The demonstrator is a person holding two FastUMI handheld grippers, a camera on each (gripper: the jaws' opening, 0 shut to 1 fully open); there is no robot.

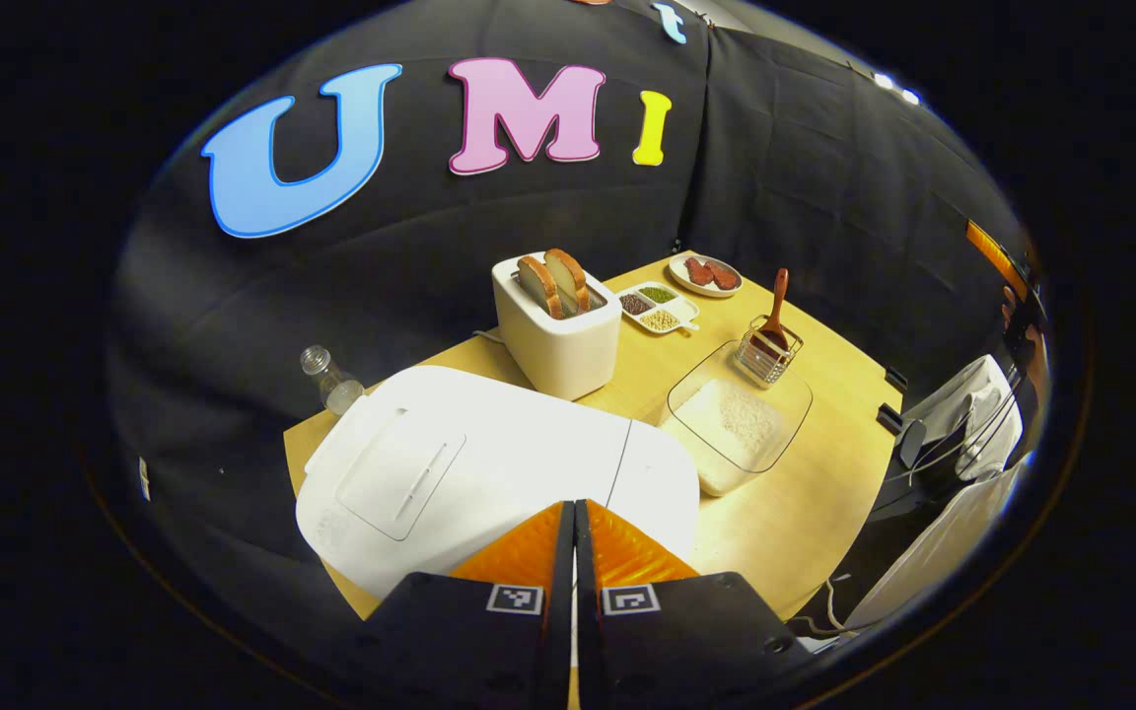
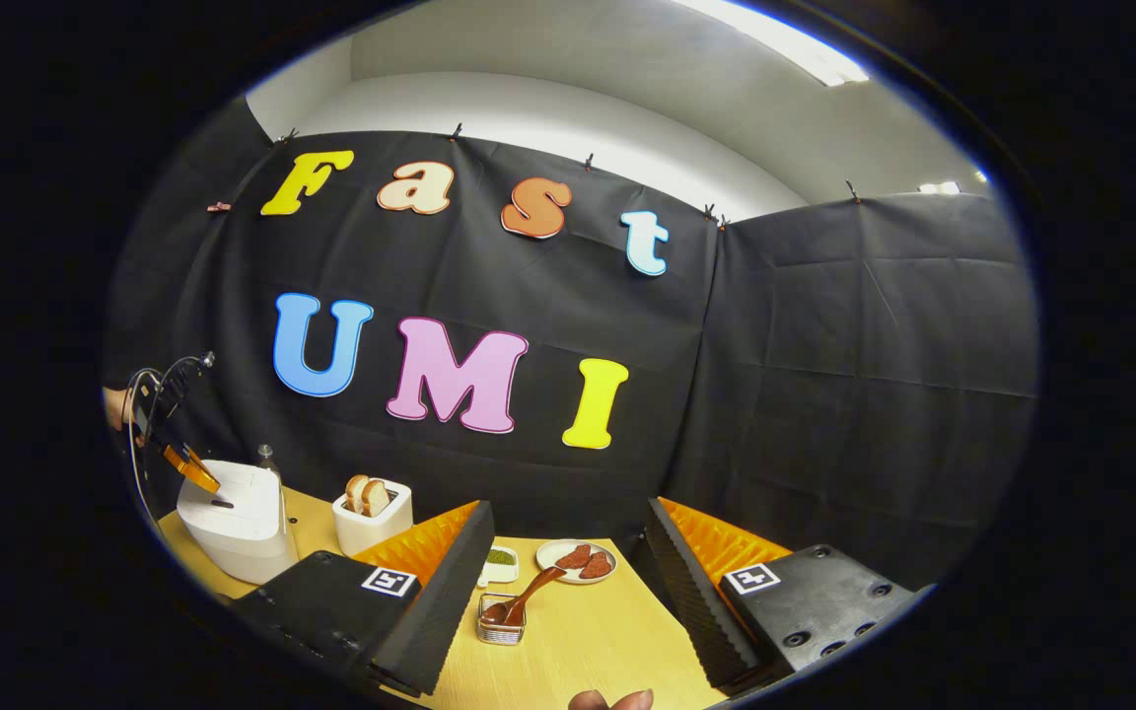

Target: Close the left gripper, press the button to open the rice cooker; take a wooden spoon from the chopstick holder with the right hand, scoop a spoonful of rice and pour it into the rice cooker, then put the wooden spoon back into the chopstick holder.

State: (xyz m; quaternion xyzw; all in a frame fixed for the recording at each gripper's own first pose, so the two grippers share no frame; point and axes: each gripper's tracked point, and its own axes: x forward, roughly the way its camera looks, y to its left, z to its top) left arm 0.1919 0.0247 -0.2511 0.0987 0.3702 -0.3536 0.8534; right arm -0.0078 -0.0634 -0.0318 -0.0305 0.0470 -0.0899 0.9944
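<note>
**Over the closed cooker lid, left fingers pressed together, button not yet found**

Directly below and ahead of the left gripper (image 1: 573, 513) lies the rice cooker (image 1: 489, 473), its white lid down. The two fingers meet along a thin seam with nothing between them, so the closing step looks done and the press is what remains. In the left gripper view the tips hang over the near edge of the lid; whether they touch it I cannot tell. The cooker's long axis runs from lower left to upper right, and a recessed panel sits to the left of the tips. No release button is plain to me: it may be under the fingers or on the near face, which is cut off.

Seen from the right gripper view, the left gripper (image 2: 195, 471) slants down at the cooker's (image 2: 233, 528) top, small and far off.

The right gripper (image 2: 568, 572) stands wide apart and holds nothing. Between its fingers and a little ahead sits the wire chopstick holder (image 2: 501, 623) with the wooden spoon (image 2: 529, 595) leaning up and to the right, handle toward the plate of red slices (image 2: 578, 562). The right hand is clearly the nearer one for it.

In the left gripper view the spoon's handle (image 1: 777, 308) rises nearly upright from the holder (image 1: 767, 355), which stands just behind the clear dish of rice (image 1: 741, 419); a toaster (image 1: 556, 330) is beside the cooker. The spoon's bowl is hidden among the wires.
</note>
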